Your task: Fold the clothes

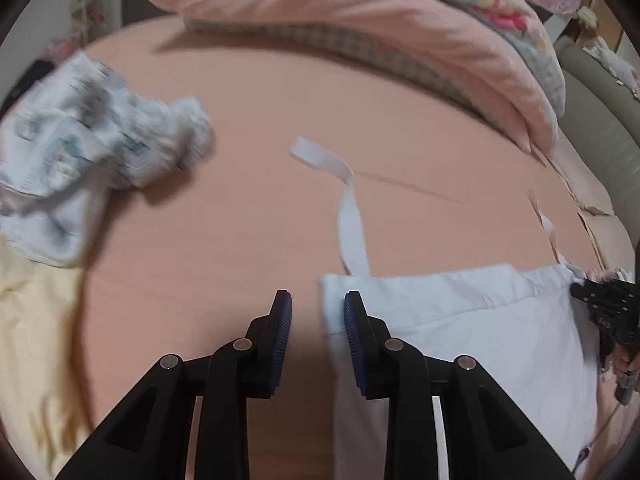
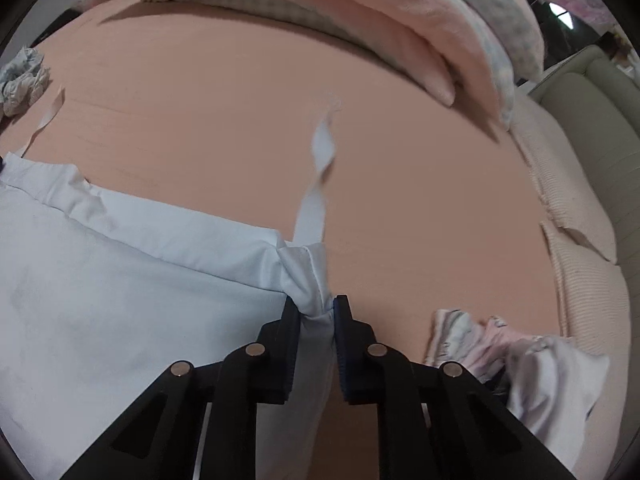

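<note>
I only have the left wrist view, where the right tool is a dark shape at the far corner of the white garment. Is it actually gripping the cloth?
Observer: Yes. In the right wrist view, the right tool is shut on the bunched corner of the white garment.
Operator: How does that corner's strap lie?
Observer: The strap runs from the pinched corner across the pink sheet, with a twist in it.
Operator: Anything beside that tool?
Observer: A crumpled pile of pale clothes lies just to its right.
</note>
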The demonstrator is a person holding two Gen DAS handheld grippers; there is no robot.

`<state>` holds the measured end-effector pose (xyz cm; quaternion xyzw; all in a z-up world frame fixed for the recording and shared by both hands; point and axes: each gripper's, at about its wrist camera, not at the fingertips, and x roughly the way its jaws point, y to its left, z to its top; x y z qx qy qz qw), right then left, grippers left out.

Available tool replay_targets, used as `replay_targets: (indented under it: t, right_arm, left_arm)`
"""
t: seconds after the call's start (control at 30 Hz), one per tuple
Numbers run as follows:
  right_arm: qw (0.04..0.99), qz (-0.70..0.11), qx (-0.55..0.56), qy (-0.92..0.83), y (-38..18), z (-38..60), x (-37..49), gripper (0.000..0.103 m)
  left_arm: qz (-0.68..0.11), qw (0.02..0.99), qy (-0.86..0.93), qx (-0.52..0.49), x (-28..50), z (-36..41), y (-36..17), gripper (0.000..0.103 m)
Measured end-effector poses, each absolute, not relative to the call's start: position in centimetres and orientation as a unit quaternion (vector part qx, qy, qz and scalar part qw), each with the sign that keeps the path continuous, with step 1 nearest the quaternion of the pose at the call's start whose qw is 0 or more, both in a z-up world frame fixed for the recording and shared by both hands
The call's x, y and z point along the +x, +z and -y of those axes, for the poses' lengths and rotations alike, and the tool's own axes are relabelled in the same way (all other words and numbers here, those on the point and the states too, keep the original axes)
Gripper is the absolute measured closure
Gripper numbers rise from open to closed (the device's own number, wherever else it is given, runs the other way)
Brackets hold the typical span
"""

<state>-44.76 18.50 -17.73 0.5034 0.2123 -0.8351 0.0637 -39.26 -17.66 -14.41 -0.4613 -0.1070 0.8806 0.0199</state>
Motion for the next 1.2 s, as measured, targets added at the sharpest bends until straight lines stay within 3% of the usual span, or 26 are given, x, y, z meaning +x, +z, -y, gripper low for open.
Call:
replay_targets:
  t: [0.13, 0.23, 0.3, 0.37, 0.4, 0.43, 0.47, 0.5, 0.6, 0.83, 0.9, 0.93, 1.0, 1.03, 1.13, 1.2]
  right_arm:
    - [0.04, -0.149, 0.521, -0.84, -17.2, -21.3, -46.0, 0.091]
    - [0.045, -0.079, 0.523, -0.848, -16.2, -23.0, -46.3, 0.082]
    - [0.029, -0.07, 0.516, -0.853, -15.8, -23.6, -46.4, 0.063]
    - [0.014, -0.071, 0.527, -0.847, -16.4, -23.8, -46.8, 0.053]
    - [0.021, -0.066, 0.549, -0.833, -17.3, -24.0, -47.4, 0.053]
    - [0.029, -0.055, 0.553, -0.831, -17.5, -24.0, -47.7, 0.054]
    - [0.038, -0.043, 0.558, -0.828, -17.8, -24.1, -47.9, 0.057]
    - [0.047, -0.033, 0.562, -0.825, -18.1, -24.1, -48.2, 0.076]
    - [0.088, -0.054, 0.559, -0.823, -17.3, -22.8, -47.9, 0.094]
    - [0.027, -0.106, 0.507, -0.855, -15.8, -23.5, -48.0, 0.096]
    - [0.049, -0.072, 0.549, -0.832, -17.1, -24.2, -48.0, 0.093]
    - [0.053, -0.055, 0.568, -0.82, -17.5, -24.6, -48.4, 0.091]
    - [0.047, -0.057, 0.553, -0.83, -16.9, -24.6, -48.1, 0.078]
    - [0.057, -0.049, 0.545, -0.835, -16.4, -24.6, -47.9, 0.073]
    - [0.084, -0.005, 0.54, -0.838, -15.9, -24.5, -47.5, 0.058]
    - [0.093, 0.024, 0.555, -0.826, -16.9, -24.5, -47.8, 0.048]
  left_arm:
    - [0.123, 0.051, 0.871, -0.473, -38.7, 18.6, -14.7, 0.072]
    - [0.124, 0.076, 0.857, -0.495, -39.3, 18.3, -15.9, 0.07]
    - [0.124, 0.085, 0.853, -0.5, -40.2, 17.9, -16.5, 0.068]
    - [0.13, 0.09, 0.851, -0.5, -40.9, 17.6, -16.5, 0.066]
    - [0.127, 0.093, 0.85, -0.502, -41.2, 17.2, -16.4, 0.066]
    - [0.116, 0.102, 0.848, -0.507, -41.4, 16.5, -16.3, 0.076]
    - [0.102, 0.112, 0.846, -0.512, -41.5, 15.7, -16.2, 0.097]
    - [0.089, 0.122, 0.843, -0.517, -41.7, 15.0, -16.0, 0.097]
    - [0.039, 0.137, 0.844, -0.517, -41.6, 13.1, -15.2, 0.097]
    - [-0.007, 0.071, 0.859, -0.507, -41.7, 15.0, -13.5, 0.096]
    - [0.021, 0.057, 0.854, -0.517, -42.1, 16.2, -13.7, 0.096]
    - [0.051, 0.055, 0.849, -0.522, -42.2, 17.0, -13.8, 0.092]
    - [0.111, 0.067, 0.843, -0.523, -42.3, 18.5, -14.1, 0.073]
    - [0.137, 0.077, 0.841, -0.517, -42.3, 19.0, -14.2, 0.053]
    - [0.188, 0.125, 0.83, -0.51, -42.1, 19.1, -15.4, 0.049]
    - [0.167, 0.116, 0.834, -0.513, -41.9, 18.0, -16.3, 0.05]
